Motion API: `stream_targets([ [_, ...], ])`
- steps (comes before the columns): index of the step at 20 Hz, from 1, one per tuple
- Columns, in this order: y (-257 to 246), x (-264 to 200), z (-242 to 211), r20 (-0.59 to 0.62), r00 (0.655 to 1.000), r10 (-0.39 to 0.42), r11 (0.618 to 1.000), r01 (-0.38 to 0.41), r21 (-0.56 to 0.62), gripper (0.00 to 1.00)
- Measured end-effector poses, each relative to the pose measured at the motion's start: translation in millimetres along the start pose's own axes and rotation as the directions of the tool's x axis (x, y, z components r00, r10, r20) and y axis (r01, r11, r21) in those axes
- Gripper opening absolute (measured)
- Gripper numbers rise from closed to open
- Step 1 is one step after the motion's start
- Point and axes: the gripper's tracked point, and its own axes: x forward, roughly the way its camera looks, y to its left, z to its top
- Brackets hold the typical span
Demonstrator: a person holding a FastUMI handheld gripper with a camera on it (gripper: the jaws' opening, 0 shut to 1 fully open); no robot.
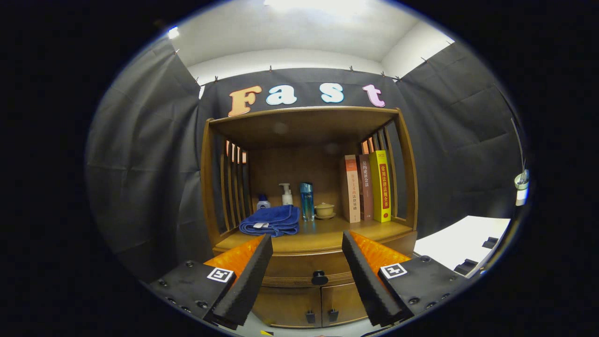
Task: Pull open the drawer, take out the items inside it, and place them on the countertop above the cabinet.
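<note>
A wooden cabinet stands ahead of me, its drawer [299, 269] closed under the countertop [323, 234]. The drawer's dark knob [319, 278] sits between my two fingers and beyond them. My gripper [306, 243] is open, with nothing between its fingers, a short way off from the cabinet front. On the countertop lie a folded blue towel [272, 220], a small jar [263, 202], a white pump bottle [286, 194], a blue bottle [307, 201], a small lidded cup on a saucer [324, 210] and three upright books [367, 187]. The drawer's contents are hidden.
Below the drawer are two small cabinet doors with dark knobs [319, 316]. Slatted wooden sides and a roof enclose the countertop shelf. To the right of the cabinet stands a white surface [461, 245] with dark pieces on it.
</note>
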Motion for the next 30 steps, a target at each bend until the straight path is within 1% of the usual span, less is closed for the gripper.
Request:
stream_targets([
  [3,7.7,3.0,-4.7,0.004,1.0,0.024,1.0,-0.024,-0.005,0.98],
  [7,4.4,19.7,-31.8,-0.02,1.0,0.017,0.999,-0.018,-0.031,0.98],
  [10,-9.7,41.3,-65.9,-0.048,0.999,0.002,0.999,-0.004,-0.039,0.98],
  [13,-32.4,67.2,-103.0,-0.083,0.996,-0.02,1.0,0.018,-0.022,0.98],
  [17,-49.3,93.5,-149.4,-0.137,0.991,-0.013,1.0,0.012,-0.011,0.98],
  [22,-52.7,103.1,-199.8,-0.187,0.982,-0.001,0.999,-0.009,-0.049,0.98],
  [26,-54.7,106.3,-224.0,-0.228,0.973,-0.024,0.998,0.012,-0.056,0.98],
  [30,-51.6,111.2,-240.4,-0.251,0.968,-0.031,0.997,0.014,-0.072,0.95],
])
